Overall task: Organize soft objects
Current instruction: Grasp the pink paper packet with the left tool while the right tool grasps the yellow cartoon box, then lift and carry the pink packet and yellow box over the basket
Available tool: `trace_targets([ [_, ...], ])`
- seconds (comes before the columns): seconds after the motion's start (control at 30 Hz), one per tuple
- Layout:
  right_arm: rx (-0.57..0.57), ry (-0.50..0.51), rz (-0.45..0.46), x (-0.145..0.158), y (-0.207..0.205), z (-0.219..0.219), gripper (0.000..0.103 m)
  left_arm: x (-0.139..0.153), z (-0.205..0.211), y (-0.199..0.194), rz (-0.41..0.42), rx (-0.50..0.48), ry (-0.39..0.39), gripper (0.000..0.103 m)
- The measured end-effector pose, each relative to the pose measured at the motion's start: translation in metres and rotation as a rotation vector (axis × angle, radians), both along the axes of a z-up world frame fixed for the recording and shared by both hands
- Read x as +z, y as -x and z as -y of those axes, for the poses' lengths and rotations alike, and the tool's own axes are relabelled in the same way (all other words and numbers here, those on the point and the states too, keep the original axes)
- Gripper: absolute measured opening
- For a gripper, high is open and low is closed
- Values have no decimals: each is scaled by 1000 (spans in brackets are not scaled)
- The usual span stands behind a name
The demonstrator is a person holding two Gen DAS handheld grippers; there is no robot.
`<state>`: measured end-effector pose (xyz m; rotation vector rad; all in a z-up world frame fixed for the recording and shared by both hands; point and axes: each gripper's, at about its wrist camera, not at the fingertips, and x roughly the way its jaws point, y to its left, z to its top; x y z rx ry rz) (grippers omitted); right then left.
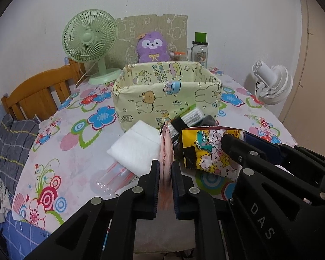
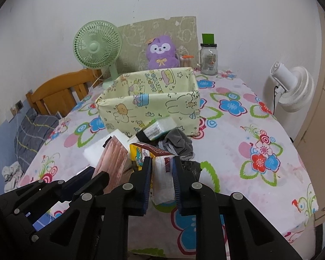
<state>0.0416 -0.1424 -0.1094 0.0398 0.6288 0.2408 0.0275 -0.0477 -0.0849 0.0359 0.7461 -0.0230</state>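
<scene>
My left gripper (image 1: 165, 169) is shut on a thin pink packet (image 1: 165, 149), held on edge just above the table. Beside it on the right, my right gripper (image 2: 161, 171) is shut on a yellow cartoon tissue pack (image 2: 162, 179). The left wrist view shows that same tissue pack (image 1: 208, 151) in the right gripper (image 1: 240, 140). The right wrist view shows the pink packet (image 2: 114, 160) in the left gripper (image 2: 96, 172). Behind both stands an open pale-yellow cartoon fabric box (image 1: 166, 99) (image 2: 149, 108). Against its front wall lie a white folded pad (image 1: 136, 149), a green-and-white tissue pack (image 2: 160, 127) and a crumpled grey cloth (image 2: 177, 145).
A flowered cloth covers the table (image 2: 238, 140). At the back stand a green desk fan (image 1: 91, 41), a purple plush (image 1: 151, 47) and a glass jar (image 1: 199, 52). A white fan (image 1: 273, 82) stands off the right edge, a wooden bed frame (image 1: 36, 91) at left. A clear plastic bag (image 1: 112, 179) lies front left.
</scene>
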Motion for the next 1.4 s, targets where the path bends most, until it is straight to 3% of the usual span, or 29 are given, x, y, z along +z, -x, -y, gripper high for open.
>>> trace_targets([
  [1.4, -40, -2, 147, 90, -20, -1, 21, 87, 0, -30, 149, -19, -20, 8],
])
